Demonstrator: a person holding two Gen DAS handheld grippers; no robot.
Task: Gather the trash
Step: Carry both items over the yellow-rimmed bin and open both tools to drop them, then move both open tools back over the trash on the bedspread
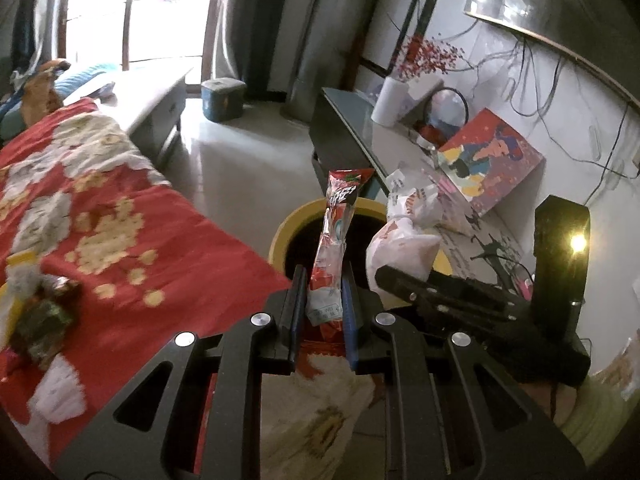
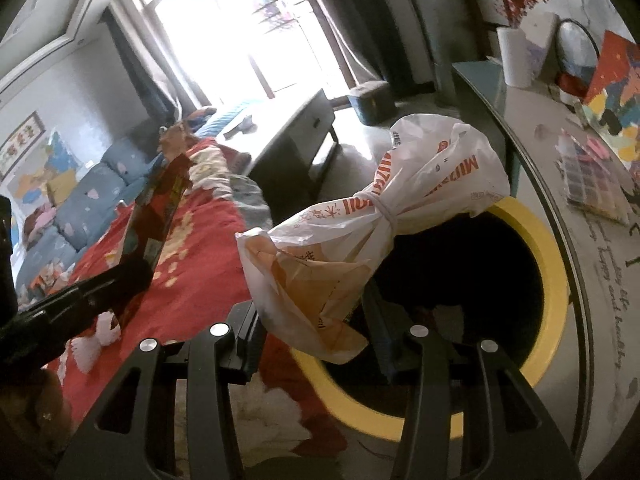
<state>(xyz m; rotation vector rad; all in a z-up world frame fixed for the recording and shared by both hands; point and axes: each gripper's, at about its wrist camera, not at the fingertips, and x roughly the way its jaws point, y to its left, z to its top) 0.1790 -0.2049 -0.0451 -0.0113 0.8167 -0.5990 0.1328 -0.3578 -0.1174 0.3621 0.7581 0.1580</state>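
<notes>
Snack wrapper (image 1: 332, 240): glossy printed plastic film. Tied bag (image 2: 360, 232): thin, crinkled plastic. Blanket (image 1: 120, 216): matt woven cloth.

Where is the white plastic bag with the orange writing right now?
The white plastic bag is held in the right gripper, poised over the yellow-rimmed bin, between the red blanket and the side table.

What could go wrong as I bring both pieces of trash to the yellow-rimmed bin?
1. The red wrapper stands tall above the left tool; released here, it may tip onto the red blanket instead of into the bin.
2. The knotted plastic bag is bulky and hangs partly over the rim, so it could catch there.
3. The right tool sits close beside the left; they might collide.
</notes>
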